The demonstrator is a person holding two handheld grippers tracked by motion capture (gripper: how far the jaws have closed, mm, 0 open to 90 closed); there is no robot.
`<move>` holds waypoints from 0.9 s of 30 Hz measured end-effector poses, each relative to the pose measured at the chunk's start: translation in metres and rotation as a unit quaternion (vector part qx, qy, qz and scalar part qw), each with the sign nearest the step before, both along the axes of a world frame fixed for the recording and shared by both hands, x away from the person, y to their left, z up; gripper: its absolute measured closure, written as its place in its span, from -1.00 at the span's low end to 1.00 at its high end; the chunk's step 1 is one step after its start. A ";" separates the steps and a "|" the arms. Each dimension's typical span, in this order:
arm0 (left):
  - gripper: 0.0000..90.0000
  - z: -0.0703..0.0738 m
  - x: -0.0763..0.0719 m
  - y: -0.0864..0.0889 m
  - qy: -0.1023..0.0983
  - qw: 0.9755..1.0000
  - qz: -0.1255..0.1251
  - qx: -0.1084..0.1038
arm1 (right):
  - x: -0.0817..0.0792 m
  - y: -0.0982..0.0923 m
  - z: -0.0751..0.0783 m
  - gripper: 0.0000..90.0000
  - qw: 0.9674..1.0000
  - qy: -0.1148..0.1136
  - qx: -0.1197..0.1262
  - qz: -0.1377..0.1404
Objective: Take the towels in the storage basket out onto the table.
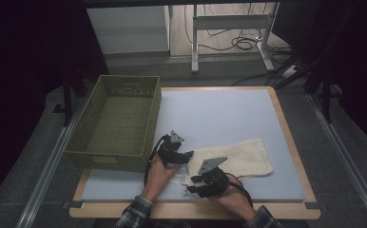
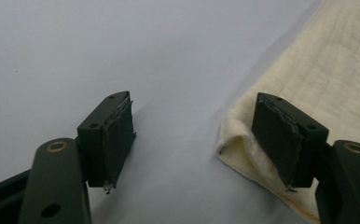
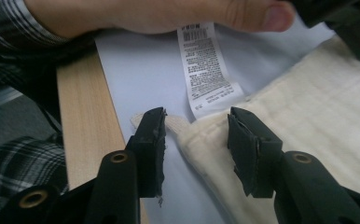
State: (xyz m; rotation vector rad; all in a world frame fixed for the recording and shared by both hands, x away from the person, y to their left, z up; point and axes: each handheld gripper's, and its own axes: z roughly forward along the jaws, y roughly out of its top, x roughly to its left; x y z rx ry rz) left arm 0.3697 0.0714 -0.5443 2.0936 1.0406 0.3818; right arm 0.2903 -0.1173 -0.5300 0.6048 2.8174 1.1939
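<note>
Two tools work at the near edge of the pale blue surface (image 1: 219, 114), each one held in a hand. The left tool (image 1: 185, 156) has its jaws spread apart; in the left gripper view one jaw is over the bare surface and the other sits at the folded corner of the cream cloth (image 2: 336, 79), just at its edge. The right tool (image 1: 193, 184) is also spread, and in the right gripper view its jaws stand on both sides of the cloth's corner (image 3: 206, 135), not pinching it. A white care label (image 3: 206, 65) with small print lies flat on the surface, attached at this corner, and the left hand (image 3: 159, 14) is just beyond it. The cloth lies stretched toward the right side of the surface. A green woven basket (image 1: 117, 121) stands at the left side, near the left tool.
</note>
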 end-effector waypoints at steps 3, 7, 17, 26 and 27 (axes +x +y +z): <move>-0.35 0.000 0.000 0.000 0.001 1.000 0.000 0.000 | -0.004 0.001 0.000 0.42 1.000 -0.023 -0.010 -0.004; -0.27 0.000 -0.001 0.000 -0.002 1.000 0.000 -0.002 | -0.009 0.002 0.000 0.71 0.998 -0.055 -0.031 -0.012; 0.92 0.002 -0.003 0.000 0.006 0.997 -0.068 -0.030 | -0.003 -0.004 0.000 0.91 0.999 -0.021 -0.010 -0.022; 0.93 0.017 -0.004 -0.004 -0.019 0.997 -0.060 -0.042 | 0.001 -0.015 0.014 0.91 0.999 -0.016 0.023 -0.024; 0.93 0.017 -0.004 -0.004 -0.019 0.997 -0.060 -0.042 | 0.001 -0.015 0.014 0.91 0.999 -0.016 0.023 -0.024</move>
